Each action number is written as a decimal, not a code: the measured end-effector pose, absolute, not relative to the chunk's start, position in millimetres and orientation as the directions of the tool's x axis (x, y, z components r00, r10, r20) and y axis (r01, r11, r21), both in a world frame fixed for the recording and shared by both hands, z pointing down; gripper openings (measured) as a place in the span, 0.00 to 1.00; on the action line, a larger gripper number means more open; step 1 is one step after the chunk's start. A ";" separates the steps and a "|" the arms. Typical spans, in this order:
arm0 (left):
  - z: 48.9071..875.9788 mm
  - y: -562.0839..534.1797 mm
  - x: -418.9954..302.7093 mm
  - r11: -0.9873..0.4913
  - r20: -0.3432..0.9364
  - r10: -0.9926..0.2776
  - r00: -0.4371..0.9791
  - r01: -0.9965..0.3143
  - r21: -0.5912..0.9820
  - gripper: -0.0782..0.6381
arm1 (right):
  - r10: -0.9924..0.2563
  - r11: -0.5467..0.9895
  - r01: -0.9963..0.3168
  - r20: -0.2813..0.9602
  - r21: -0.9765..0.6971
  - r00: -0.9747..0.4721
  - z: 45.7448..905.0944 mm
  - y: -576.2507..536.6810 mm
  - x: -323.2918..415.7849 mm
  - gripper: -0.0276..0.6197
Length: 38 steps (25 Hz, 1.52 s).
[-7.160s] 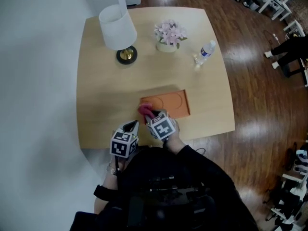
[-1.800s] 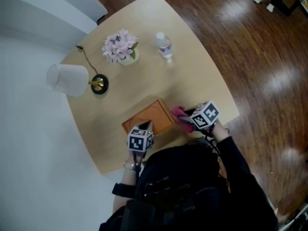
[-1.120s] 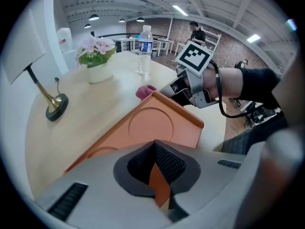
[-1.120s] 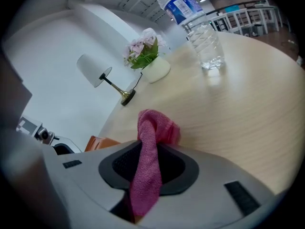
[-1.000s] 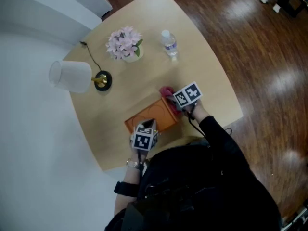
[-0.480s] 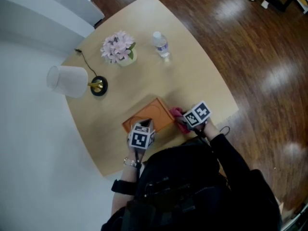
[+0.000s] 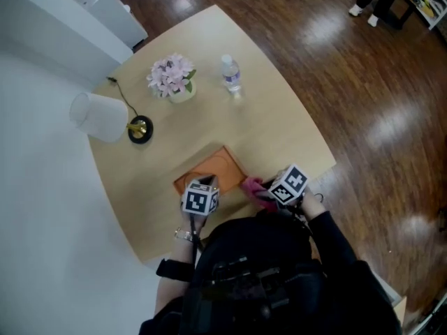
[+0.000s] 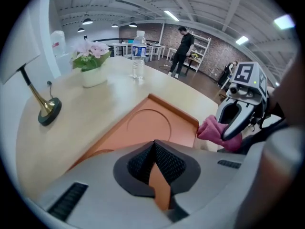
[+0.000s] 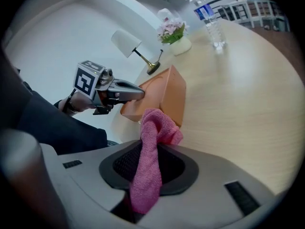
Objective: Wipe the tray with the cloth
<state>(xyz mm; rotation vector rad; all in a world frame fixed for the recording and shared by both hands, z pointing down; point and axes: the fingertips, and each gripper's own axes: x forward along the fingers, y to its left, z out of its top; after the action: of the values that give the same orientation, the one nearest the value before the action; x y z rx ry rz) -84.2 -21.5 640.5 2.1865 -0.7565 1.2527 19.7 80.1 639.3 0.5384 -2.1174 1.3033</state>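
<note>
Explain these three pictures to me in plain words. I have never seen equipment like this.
There is no robot here: a person holds a hand tool with two jaws in each hand. One picture comes from a camera on the person's head, looking down at a pale wooden table. The other two come from cameras riding on the tools, looking along their jaws. On the table stand a white-shaded lamp, a pot of pink flowers, a clear plastic water bottle and a flat orange tray. The left gripper has its jaws closed on the tray's near rim, apparently steadying it. The right gripper grips a pink cloth, held just beside the tray's corner.
</note>
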 end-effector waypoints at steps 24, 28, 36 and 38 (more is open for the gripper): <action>666.6 82.7 -180.9 -0.336 0.932 -0.224 0.284 -0.921 0.200 0.11 | -0.037 0.799 -0.490 0.785 -0.349 -0.619 658.3 -154.7 -32.4 0.19; 670.1 70.8 -193.7 -0.290 0.929 -0.256 0.265 -0.938 0.188 0.11 | 0.034 0.833 -0.416 0.785 -0.364 -0.619 660.3 -146.7 -33.3 0.19; 659.5 3.6 -225.5 -0.363 0.935 -0.286 0.208 -0.927 0.095 0.11 | 0.186 0.851 -0.321 0.810 -0.416 -0.556 664.3 -74.7 -16.6 0.18; 658.9 -15.6 -222.1 -0.418 0.934 -0.279 0.224 -0.904 0.092 0.11 | 0.171 0.831 -0.359 0.809 -0.425 -0.563 663.4 -52.0 -8.8 0.18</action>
<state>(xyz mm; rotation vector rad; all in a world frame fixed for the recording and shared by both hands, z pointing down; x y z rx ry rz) -222.1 -15.6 658.9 1.8360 -1.0918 1.1990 -8.8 -52.0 663.4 0.1380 -2.0555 0.7005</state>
